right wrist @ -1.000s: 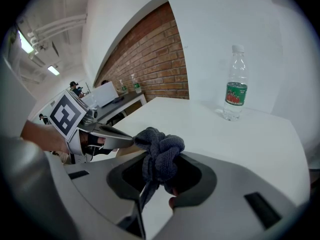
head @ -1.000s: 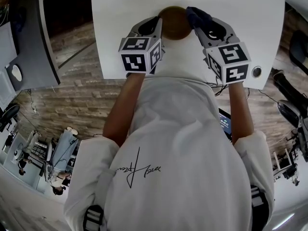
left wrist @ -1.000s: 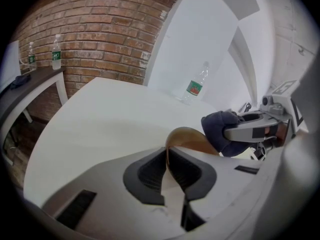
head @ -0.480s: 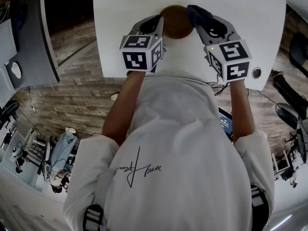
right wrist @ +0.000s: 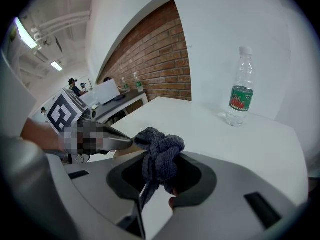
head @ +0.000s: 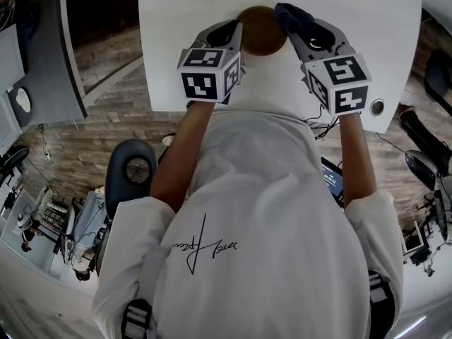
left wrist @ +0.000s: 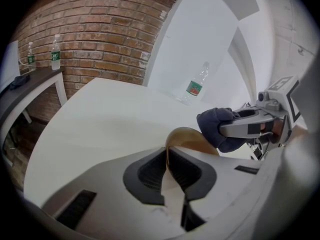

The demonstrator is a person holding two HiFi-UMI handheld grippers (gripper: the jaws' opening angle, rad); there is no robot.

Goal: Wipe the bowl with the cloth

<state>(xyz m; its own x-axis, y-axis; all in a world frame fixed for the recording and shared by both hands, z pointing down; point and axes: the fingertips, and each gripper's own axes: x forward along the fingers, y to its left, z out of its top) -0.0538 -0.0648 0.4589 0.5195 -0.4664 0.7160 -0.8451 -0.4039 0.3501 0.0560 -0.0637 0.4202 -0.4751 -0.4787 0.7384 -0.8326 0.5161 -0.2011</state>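
A brown bowl (head: 261, 30) is held above the near part of the white table (head: 353, 20). My left gripper (head: 235, 34) is shut on the bowl's rim; in the left gripper view the thin brown rim (left wrist: 172, 141) runs between the jaws. My right gripper (head: 291, 21) is shut on a bunched dark blue-grey cloth (head: 289, 16), which touches the bowl's right edge. In the right gripper view the cloth (right wrist: 160, 151) bulges out of the jaws, and the left gripper (right wrist: 117, 143) points at it from the left. The bowl's inside is mostly hidden.
A clear plastic water bottle (left wrist: 194, 86) with a green and red label stands on the table near the white wall, also the bottle (right wrist: 241, 89). A brick wall (left wrist: 95, 29) lies behind. A dark chair (head: 134, 171) stands on the floor at my left.
Both grippers, bowl and cloth have shifted slightly up and right in the head view. A dark chair has come into view at lower left.
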